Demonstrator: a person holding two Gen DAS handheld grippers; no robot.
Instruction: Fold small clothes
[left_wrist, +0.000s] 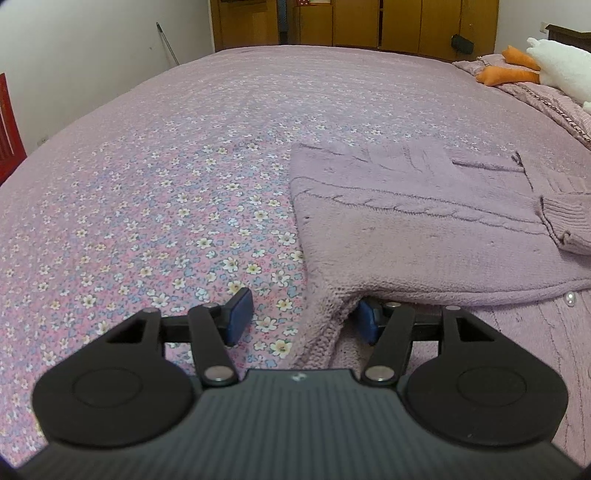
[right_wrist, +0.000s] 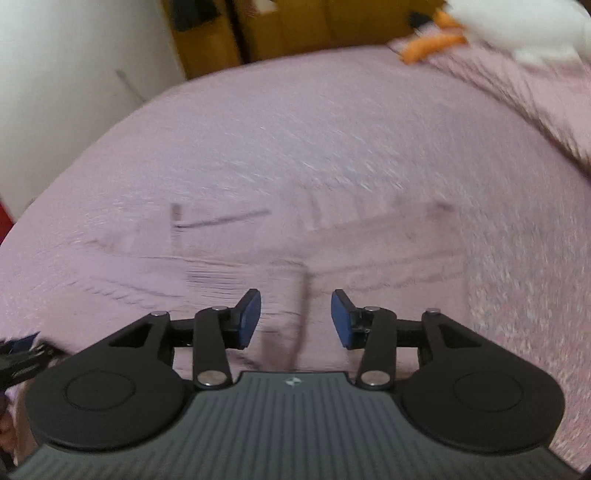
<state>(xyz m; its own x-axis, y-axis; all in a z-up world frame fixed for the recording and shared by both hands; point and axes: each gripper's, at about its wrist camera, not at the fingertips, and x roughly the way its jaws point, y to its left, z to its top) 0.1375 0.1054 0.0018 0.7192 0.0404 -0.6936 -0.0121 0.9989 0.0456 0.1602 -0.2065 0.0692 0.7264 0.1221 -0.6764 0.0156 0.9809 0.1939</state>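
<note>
A mauve knitted cardigan (left_wrist: 406, 221) lies partly folded on the floral bedspread (left_wrist: 166, 184), right of centre in the left wrist view. My left gripper (left_wrist: 303, 319) is open at the cardigan's near left corner; its right blue pad (left_wrist: 367, 317) sits under the lifted knit edge and its left pad (left_wrist: 240, 314) rests over bare bedspread. A ribbed cuff (left_wrist: 565, 221) lies at the far right. In the right wrist view, blurred by motion, my right gripper (right_wrist: 295, 319) is open and empty just above the cardigan (right_wrist: 295, 251).
Orange and white soft toys (left_wrist: 535, 66) and a folded pink blanket (left_wrist: 546, 103) lie at the bed's far right. Wooden wardrobes (left_wrist: 369, 22) stand behind the bed. A red chair (left_wrist: 9, 129) is at the left edge. The left gripper (right_wrist: 22, 354) shows at the right wrist view's left edge.
</note>
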